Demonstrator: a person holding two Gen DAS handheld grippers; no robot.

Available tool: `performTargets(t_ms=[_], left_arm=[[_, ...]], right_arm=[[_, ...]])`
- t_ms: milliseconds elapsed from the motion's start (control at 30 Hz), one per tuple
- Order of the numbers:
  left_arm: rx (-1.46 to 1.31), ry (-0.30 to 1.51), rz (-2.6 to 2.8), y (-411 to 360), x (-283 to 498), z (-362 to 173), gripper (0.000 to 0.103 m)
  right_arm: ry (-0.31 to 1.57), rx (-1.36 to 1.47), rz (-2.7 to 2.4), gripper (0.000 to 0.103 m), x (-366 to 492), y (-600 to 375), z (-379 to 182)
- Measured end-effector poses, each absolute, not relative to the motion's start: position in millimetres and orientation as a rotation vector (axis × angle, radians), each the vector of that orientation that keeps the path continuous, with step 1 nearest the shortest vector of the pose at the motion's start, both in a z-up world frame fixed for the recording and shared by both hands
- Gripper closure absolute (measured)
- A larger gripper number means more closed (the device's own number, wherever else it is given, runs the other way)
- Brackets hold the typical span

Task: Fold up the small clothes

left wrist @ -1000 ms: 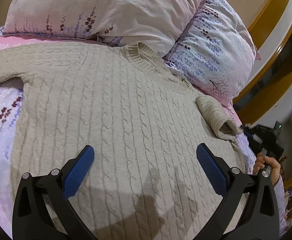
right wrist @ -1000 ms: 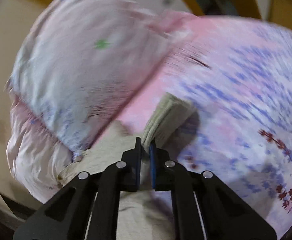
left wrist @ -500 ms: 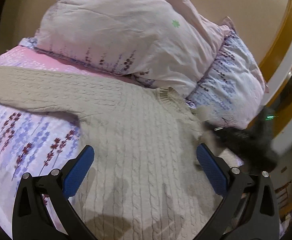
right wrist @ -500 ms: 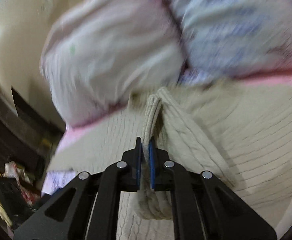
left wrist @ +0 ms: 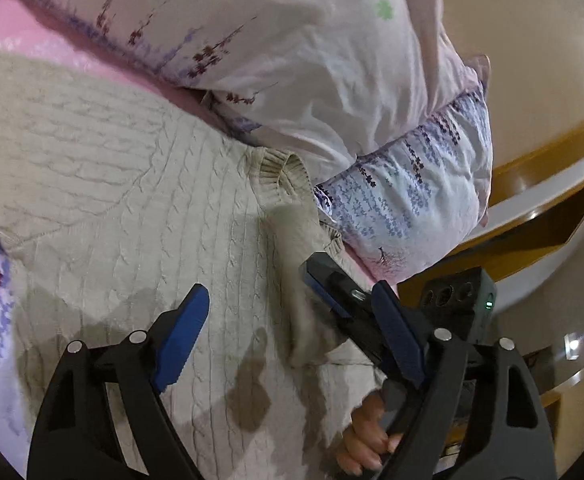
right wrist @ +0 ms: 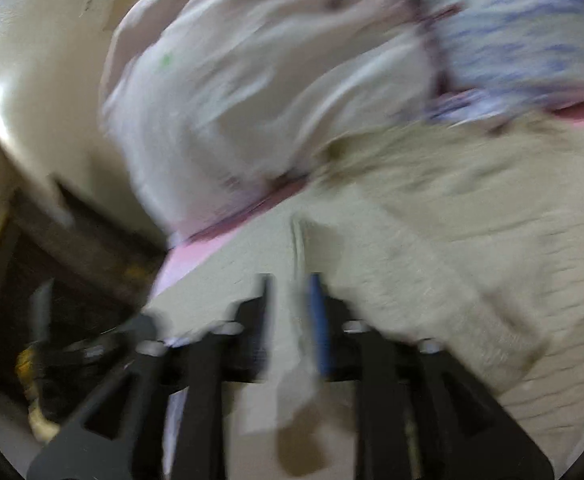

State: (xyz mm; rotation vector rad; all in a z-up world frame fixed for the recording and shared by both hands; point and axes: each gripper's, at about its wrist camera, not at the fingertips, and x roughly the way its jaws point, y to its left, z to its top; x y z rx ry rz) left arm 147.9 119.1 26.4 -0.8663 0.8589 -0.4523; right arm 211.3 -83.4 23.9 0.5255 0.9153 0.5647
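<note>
On the pink floral bed (left wrist: 71, 54) lies a beige cable-knit sweater (left wrist: 131, 200); my right fingers (left wrist: 328, 288), slightly parted, loosely straddle its folded sleeve (left wrist: 296, 240), left fingers (left wrist: 292, 332) apart. It could slip free and unfold.

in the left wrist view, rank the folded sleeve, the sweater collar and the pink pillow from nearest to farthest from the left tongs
1. Folded sleeve: nearest the left tongs, just ahead between the fingers, toward the right one.
2. Sweater collar: farther ahead, up the beige sweater, near its top edge.
3. Pink pillow: farthest, behind the collar at the head of the bed.
</note>
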Motion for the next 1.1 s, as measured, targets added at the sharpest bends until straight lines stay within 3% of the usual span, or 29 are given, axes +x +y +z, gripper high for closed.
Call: performTargets(t_ms=[133, 267, 400, 600, 667, 733, 833, 900, 967, 1100], left_arm=[[-0.883, 0.843, -0.418, 126.7, 149.2, 22.8, 0.019], [-0.835, 0.865, -0.377, 121.6, 164.4, 22.7, 0.02], [-0.835, 0.956, -0.352, 103.6, 187.8, 15.0, 0.035], [-0.804, 1.015, -0.264, 80.0, 207.6, 3.2, 0.048], [-0.795, 0.991, -0.245, 74.3, 210.9, 3.3, 0.057], [-0.828, 0.964, -0.262, 73.5, 213.7, -0.6, 0.095], [-0.866, 0.929, -0.259, 79.8, 209.9, -1.9, 0.096], [-0.882, 0.871, -0.239, 93.0, 199.4, 3.8, 0.096], [-0.883, 0.801, -0.195, 107.0, 183.4, 11.6, 0.096], [-0.855, 0.763, -0.14, 115.7, 164.7, 13.7, 0.096]], right_arm=[[0.852, 0.498, 0.562, 0.038, 195.5, -99.2, 45.9], [0.817, 0.538, 0.425, 0.038, 182.4, -156.0, 56.9], [0.785, 0.563, 0.328, 0.038, 159.8, -209.9, 66.2], [0.728, 0.584, 0.255, 0.035, 129.7, -253.7, 73.3], [0.703, 0.574, 0.223, 0.035, 121.4, -263.9, 76.3], [0.678, 0.555, 0.167, 0.035, 118.3, -274.0, 78.6], [0.67, 0.504, 0.026, 0.036, 117.6, -299.6, 76.3], [0.678, 0.462, -0.051, 0.043, 120.4, -312.7, 71.8], [0.705, 0.433, -0.115, 0.057, 125.5, -325.6, 64.4], [0.775, 0.489, -0.144, 0.059, 137.4, -350.4, 41.3]])
